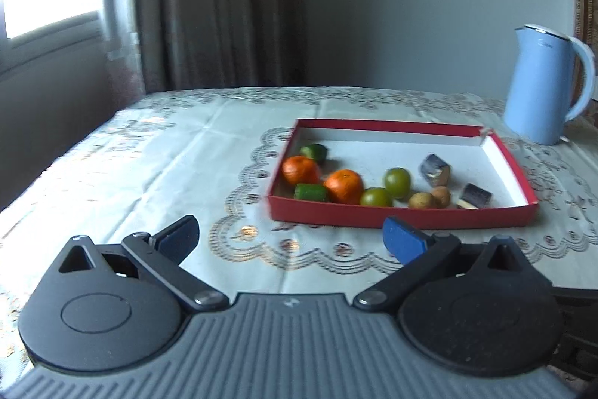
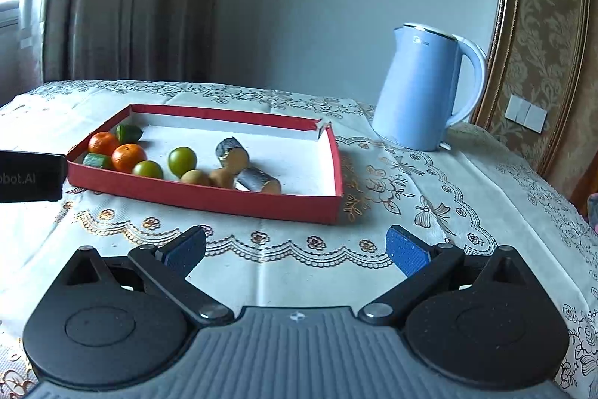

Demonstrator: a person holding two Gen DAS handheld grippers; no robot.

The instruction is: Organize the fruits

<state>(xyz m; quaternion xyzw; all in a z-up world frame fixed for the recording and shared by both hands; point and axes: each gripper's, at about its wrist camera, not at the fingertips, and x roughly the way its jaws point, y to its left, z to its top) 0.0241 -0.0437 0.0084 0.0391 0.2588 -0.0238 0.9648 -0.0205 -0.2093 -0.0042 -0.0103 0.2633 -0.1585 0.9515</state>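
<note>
A shallow red tray (image 1: 396, 216) (image 2: 209, 202) sits on the tablecloth and holds the fruit. Inside are two oranges (image 1: 344, 186) (image 2: 128, 157), two green round fruits (image 1: 397, 182) (image 2: 182, 160), two green cucumber pieces (image 1: 310, 192) (image 2: 128, 132), two small brown fruits (image 1: 421, 200) (image 2: 195, 177) and two grey-skinned cut pieces (image 1: 434, 169) (image 2: 231, 151). My left gripper (image 1: 291, 238) is open and empty, in front of the tray's near wall. My right gripper (image 2: 297, 251) is open and empty, in front of the tray's right part.
A light blue electric kettle (image 1: 545, 81) (image 2: 426, 88) stands behind the tray at the right. The left gripper's black body (image 2: 30, 176) shows at the left edge of the right wrist view. Curtains and a wall stand behind the table (image 2: 467, 182).
</note>
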